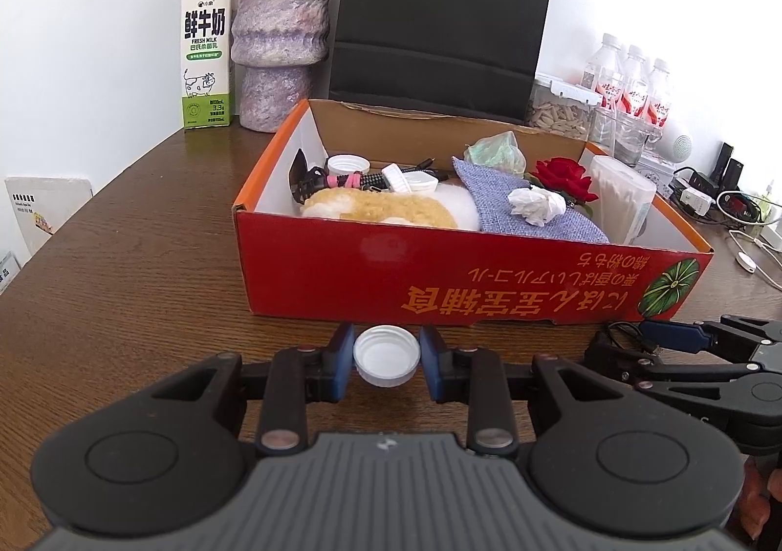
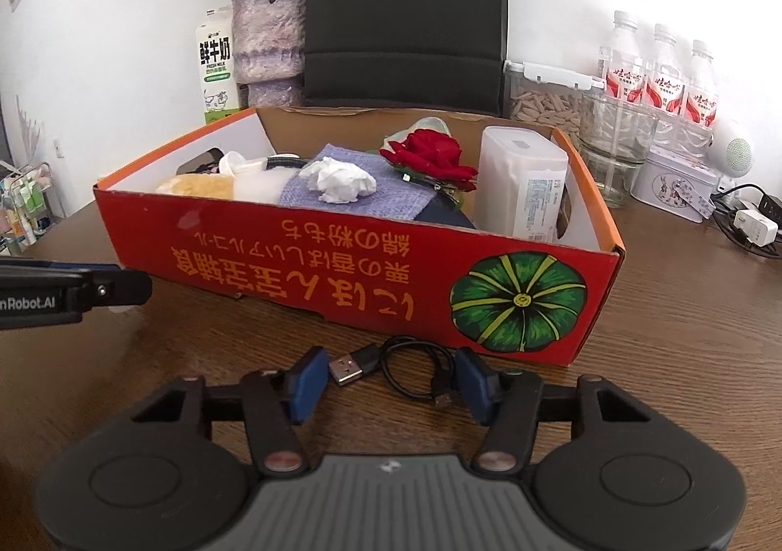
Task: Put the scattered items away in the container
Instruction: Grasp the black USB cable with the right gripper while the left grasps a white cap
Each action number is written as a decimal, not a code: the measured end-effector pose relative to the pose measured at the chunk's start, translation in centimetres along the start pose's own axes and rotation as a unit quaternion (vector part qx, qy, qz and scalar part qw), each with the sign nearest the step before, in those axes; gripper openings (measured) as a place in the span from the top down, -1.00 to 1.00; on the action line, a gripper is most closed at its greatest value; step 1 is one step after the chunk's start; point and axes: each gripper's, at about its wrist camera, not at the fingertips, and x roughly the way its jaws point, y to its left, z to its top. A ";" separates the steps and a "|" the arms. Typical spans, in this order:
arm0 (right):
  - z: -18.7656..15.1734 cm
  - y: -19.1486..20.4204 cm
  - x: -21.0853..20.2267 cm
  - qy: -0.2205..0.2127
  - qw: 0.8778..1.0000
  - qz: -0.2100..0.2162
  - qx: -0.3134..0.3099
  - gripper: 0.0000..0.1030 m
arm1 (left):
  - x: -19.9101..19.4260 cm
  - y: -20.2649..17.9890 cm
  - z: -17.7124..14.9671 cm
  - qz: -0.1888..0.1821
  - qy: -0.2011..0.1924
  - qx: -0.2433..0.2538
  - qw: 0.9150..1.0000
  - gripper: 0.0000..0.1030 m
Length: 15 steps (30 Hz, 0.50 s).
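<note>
- Near the front wall of the red box (image 1: 440, 277), on the wooden tabletop (image 1: 146, 258): two stray items left outside, a white bottle cap (image 1: 386, 354) and a black USB cable (image 2: 391, 368).
- Left gripper (image 1: 386, 358): narrow, blue pads either side of the cap, seemingly touching or a hair off its rim; whether the cap has lifted off the tabletop, cannot tell.
- Right gripper (image 2: 388, 380): spread wide, holding nothing, straddling the cable; USB plug just inside the left pad, small plug touching or nearly touching the right pad.
- Cable's long axis: left to right, across the gap, loose loop bulging toward the box.
- Key relation: both items directly between their own gripper's pads, box just beyond on the far side, its near wall standing higher than either item.
- Judged next need: close, lift above the wall, carry forward, release.
- Box already crowded: blue cloth (image 1: 518, 204), crumpled tissue (image 1: 535, 204), red rose (image 1: 562, 177), other caps and a white tub (image 2: 520, 184).
- Likely risk: thin loop slipping out as the wide pads close along its length.
</note>
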 end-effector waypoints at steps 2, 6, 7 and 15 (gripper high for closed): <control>-0.1 0.1 -0.2 -0.001 1.000 0.002 -0.003 0.00 | 0.0 0.0 0.0 0.000 0.000 0.000 1.000 0.43; -0.3 0.3 -0.5 -0.004 1.000 0.007 -0.008 0.09 | 0.0 0.1 -0.1 0.000 0.002 -0.001 1.000 0.43; -0.4 0.4 -0.6 -0.004 1.000 0.009 -0.010 0.12 | 0.0 0.2 -0.2 0.001 0.002 0.000 1.000 0.43; -0.9 1.0 -1.9 -0.011 0.999 0.023 -0.021 0.25 | -0.5 0.3 -0.5 0.004 0.002 0.000 1.000 0.43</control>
